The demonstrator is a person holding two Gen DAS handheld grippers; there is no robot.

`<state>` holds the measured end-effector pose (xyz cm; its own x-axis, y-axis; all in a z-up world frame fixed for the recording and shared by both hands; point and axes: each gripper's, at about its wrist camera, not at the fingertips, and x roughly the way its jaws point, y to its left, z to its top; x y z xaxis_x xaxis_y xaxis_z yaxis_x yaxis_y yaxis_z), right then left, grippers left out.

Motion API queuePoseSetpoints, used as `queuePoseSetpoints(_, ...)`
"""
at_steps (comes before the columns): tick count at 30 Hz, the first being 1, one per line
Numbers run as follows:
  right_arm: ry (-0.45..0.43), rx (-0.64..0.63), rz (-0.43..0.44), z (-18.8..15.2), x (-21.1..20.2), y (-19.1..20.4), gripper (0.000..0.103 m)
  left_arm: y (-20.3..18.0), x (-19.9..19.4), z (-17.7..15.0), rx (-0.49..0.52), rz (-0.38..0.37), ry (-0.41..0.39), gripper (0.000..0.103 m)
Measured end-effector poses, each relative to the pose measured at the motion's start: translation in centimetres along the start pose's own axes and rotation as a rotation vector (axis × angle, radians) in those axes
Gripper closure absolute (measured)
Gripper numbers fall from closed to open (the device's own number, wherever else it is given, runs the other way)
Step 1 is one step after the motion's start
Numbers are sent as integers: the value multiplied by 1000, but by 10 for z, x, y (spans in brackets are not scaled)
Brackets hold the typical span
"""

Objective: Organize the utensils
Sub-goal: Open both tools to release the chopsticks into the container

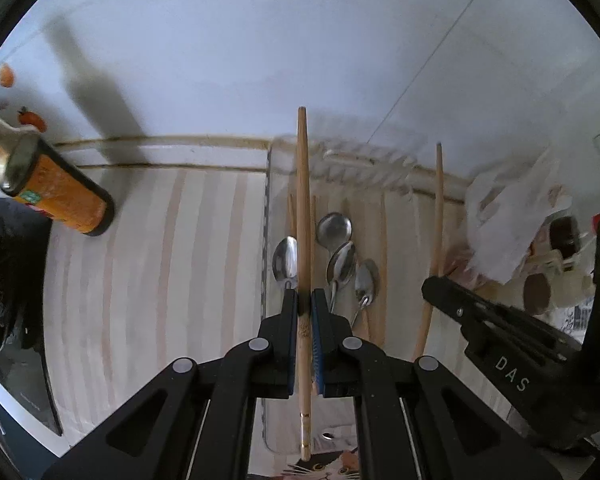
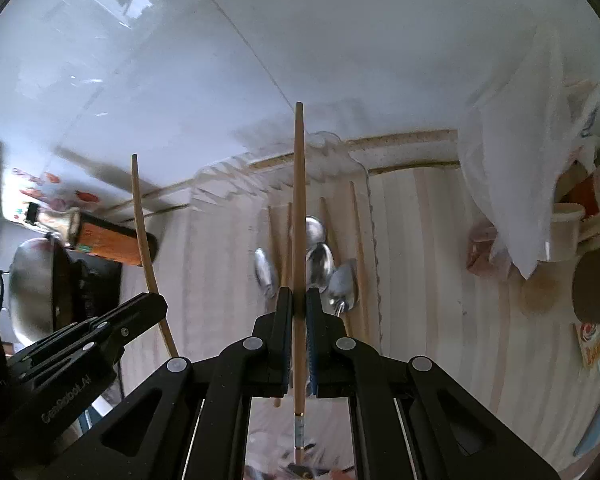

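My left gripper (image 1: 305,296) is shut on a wooden chopstick (image 1: 303,184) that points up and forward. My right gripper (image 2: 299,294) is shut on another wooden chopstick (image 2: 299,184). Each gripper shows in the other's view, the right one (image 1: 430,282) with its chopstick (image 1: 438,216), the left one (image 2: 156,300) with its chopstick (image 2: 142,224). Below both lies a clear plastic tray (image 1: 266,216) holding several metal spoons (image 1: 334,226) and more chopsticks (image 2: 356,240); the tray (image 2: 374,240) shows in both views.
An orange canister (image 1: 66,194) lies on its side at the left of the striped counter (image 1: 160,260). A metal pot (image 2: 30,280) sits further left. White plastic bags (image 2: 512,168), cups (image 2: 564,232) and paper rolls (image 1: 538,290) crowd the right side. A white wall stands behind.
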<state>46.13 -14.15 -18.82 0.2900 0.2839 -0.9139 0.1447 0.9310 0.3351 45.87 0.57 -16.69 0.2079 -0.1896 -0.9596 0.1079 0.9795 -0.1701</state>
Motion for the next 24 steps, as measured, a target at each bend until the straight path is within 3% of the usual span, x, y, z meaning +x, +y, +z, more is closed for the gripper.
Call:
queuePoseSetpoints(6,46,-14,-35,2,19,-5,94,1,4,-3,10,65,-7,93)
queuePoseSetpoints(8,56,-6,-40,-2,21,-9,84,4,-1,-5,5,81,-26,87)
queuePoseSetpoints(9,53,-2,-42,-3,20,-11,74,7,-1,-5,0,97,-34,82)
queuePoseSetpoints(11,40,-10,-53,-8,15,-12,69,10,-6,-8,-4,140,-57,41)
queuePoseSetpoints(12,34,-13,-61,-11,13,-12,68,13,-10,-11,-9,158,-83,34)
queuePoseSetpoints(15,-2,-40,-104,-21,1,-11,60,18,-19,-22,-10,209,-141,28)
queuePoseSetpoints(19,-61,-82,-207,-40,-14,-11,46,22,-25,-39,5,246,-191,2)
queuePoseSetpoints(21,-83,-94,-239,-50,-20,-12,44,21,-27,-46,20,265,-214,0)
queuePoseSetpoints(24,-110,-111,-289,-67,-26,-12,27,18,-27,-58,37,296,-227,0)
